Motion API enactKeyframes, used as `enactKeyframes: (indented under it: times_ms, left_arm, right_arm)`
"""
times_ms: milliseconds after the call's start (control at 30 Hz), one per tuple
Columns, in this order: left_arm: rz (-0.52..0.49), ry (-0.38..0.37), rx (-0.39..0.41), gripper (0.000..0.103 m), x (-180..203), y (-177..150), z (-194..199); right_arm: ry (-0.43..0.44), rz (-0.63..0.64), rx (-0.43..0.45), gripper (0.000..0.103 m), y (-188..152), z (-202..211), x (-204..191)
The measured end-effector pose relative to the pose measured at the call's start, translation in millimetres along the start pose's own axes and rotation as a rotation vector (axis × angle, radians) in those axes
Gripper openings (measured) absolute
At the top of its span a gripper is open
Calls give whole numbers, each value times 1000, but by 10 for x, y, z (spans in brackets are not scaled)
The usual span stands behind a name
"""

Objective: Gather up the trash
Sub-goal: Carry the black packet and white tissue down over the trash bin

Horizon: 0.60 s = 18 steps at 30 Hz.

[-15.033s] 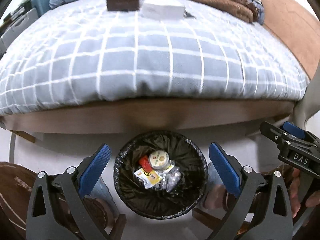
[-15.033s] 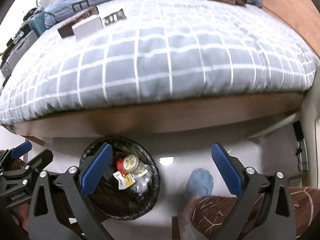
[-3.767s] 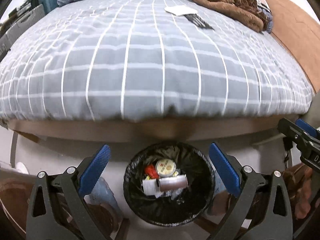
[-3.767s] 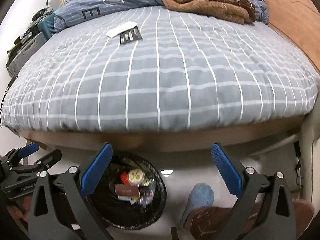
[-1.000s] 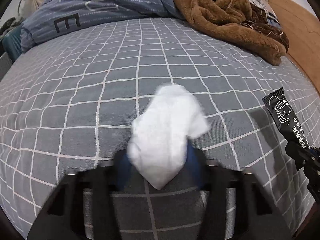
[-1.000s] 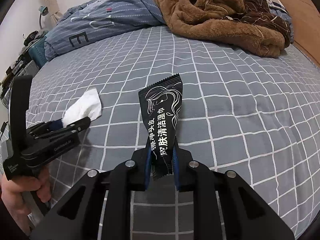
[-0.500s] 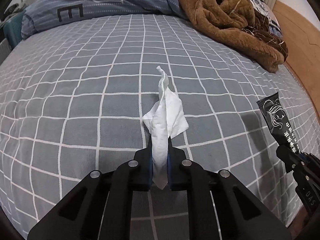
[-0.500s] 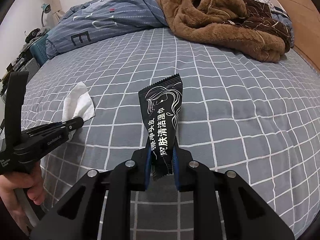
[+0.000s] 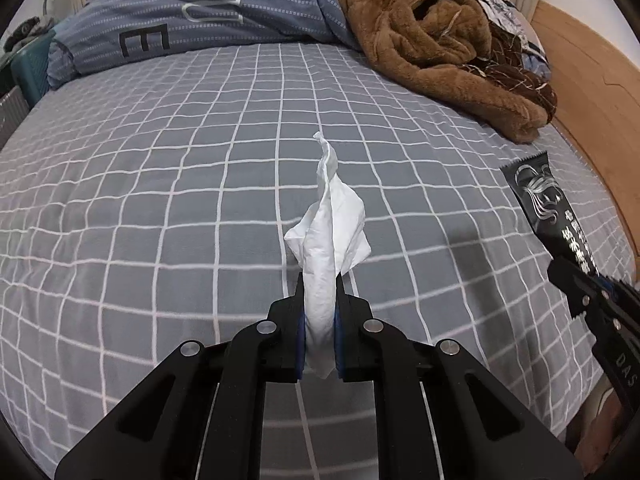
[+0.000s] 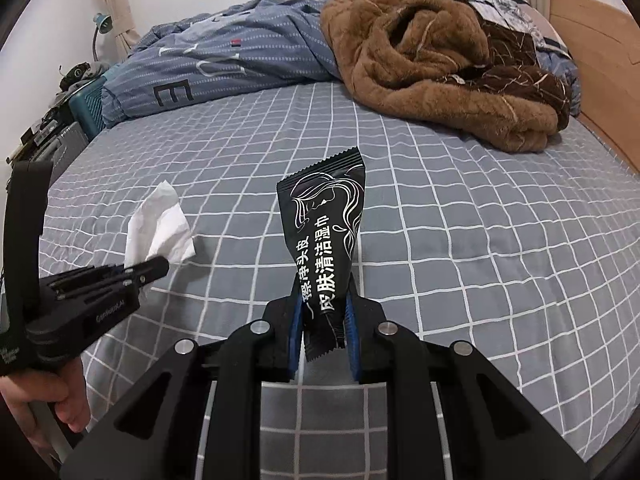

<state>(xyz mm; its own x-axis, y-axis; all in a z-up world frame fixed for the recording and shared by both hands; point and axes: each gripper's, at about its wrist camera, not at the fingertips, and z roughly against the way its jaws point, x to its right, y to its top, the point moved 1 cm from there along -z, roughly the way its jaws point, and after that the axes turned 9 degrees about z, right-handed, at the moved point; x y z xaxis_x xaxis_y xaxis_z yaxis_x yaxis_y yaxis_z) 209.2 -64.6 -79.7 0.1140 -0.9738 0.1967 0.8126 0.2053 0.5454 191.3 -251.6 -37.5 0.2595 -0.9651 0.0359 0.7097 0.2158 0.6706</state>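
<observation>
My left gripper (image 9: 319,312) is shut on a crumpled white tissue (image 9: 330,224), which stands up from its blue pads, lifted off the grey checked bed sheet (image 9: 160,200). The right wrist view shows that same tissue (image 10: 160,224) at the left, pinched in the left gripper (image 10: 154,268). My right gripper (image 10: 322,312) is shut on a black wet-wipe packet (image 10: 326,236) with white line art and lettering. That packet (image 9: 548,208) also shows at the right edge of the left wrist view, clamped in the right gripper (image 9: 580,276). No trash bin is in view.
A brown fleece blanket (image 10: 432,52) lies heaped at the far right of the bed. A blue striped duvet (image 10: 224,60) is bunched along the far side. A wooden bed frame (image 9: 592,92) runs down the right. Boxes and a lamp (image 10: 102,24) stand at the far left.
The left jaws closed on the flat tissue and lifted it, so it now stands twisted upright. Both grippers rose from the sheet. The right gripper kept its hold on the packet.
</observation>
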Motion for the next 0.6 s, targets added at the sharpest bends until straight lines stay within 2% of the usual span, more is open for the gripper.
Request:
enactKeyframes:
  times_ms: [233,600]
  left_arm:
    - [31,-18,-3,10,-141,-303,280]
    - [28,-19,20,10,-190,-777,673]
  right_arm:
    - [2,-3,18,17,-144,222,-123]
    - [19,-3,38,17,-396,547,-347]
